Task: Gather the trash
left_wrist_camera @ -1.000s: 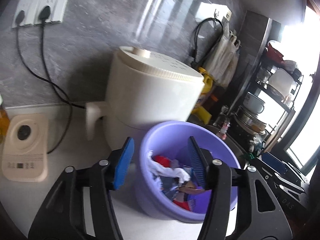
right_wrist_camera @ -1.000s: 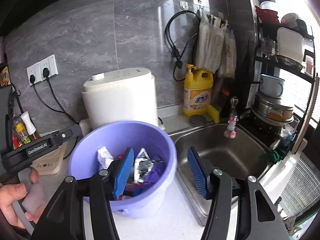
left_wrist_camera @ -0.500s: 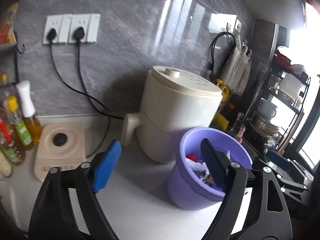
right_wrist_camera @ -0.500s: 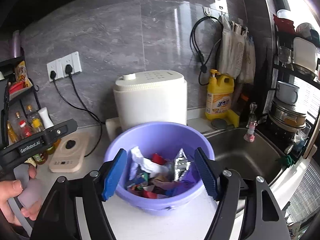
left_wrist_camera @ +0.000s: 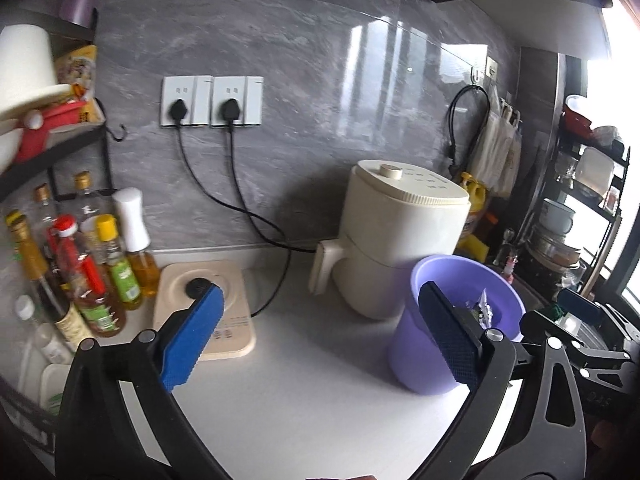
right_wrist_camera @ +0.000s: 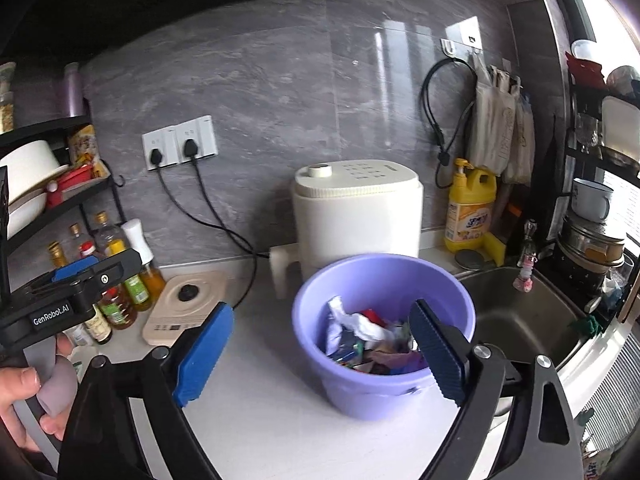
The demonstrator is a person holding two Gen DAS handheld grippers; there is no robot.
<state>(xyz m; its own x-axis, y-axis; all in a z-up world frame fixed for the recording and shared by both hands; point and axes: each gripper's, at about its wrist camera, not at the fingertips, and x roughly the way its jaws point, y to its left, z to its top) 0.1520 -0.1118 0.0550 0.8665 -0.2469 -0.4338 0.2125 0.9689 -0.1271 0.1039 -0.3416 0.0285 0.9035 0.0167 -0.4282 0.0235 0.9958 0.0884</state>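
A purple bucket (right_wrist_camera: 384,336) stands on the white table (right_wrist_camera: 272,420), just in front of a cream-coloured appliance (right_wrist_camera: 356,216) and just left of the steel sink (right_wrist_camera: 524,320). The bucket holds the trash (right_wrist_camera: 368,340): crumpled white paper, foil and coloured wrappers heaped inside it.

The right gripper (right_wrist_camera: 320,356) hangs in front of the bucket with its jaws wide apart. They have just been opening, and they hold nothing; the bucket shows behind the right blue pad and does not touch it.

The left gripper (left_wrist_camera: 320,344) sits to the left of the bucket, its jaws spread as wide, also just opened and empty. Only bare table lies between its blue pads, and the bucket appears behind the right one. In the right wrist view a hand (right_wrist_camera: 24,400) grips the left gripper's handle, well left of the bucket.

A flat beige scale (left_wrist_camera: 208,312) lies on the table left of the appliance, with a cluster of bottles (left_wrist_camera: 92,264) beyond it. A yellow soap bottle (right_wrist_camera: 470,208) stands against the wall right of the appliance.
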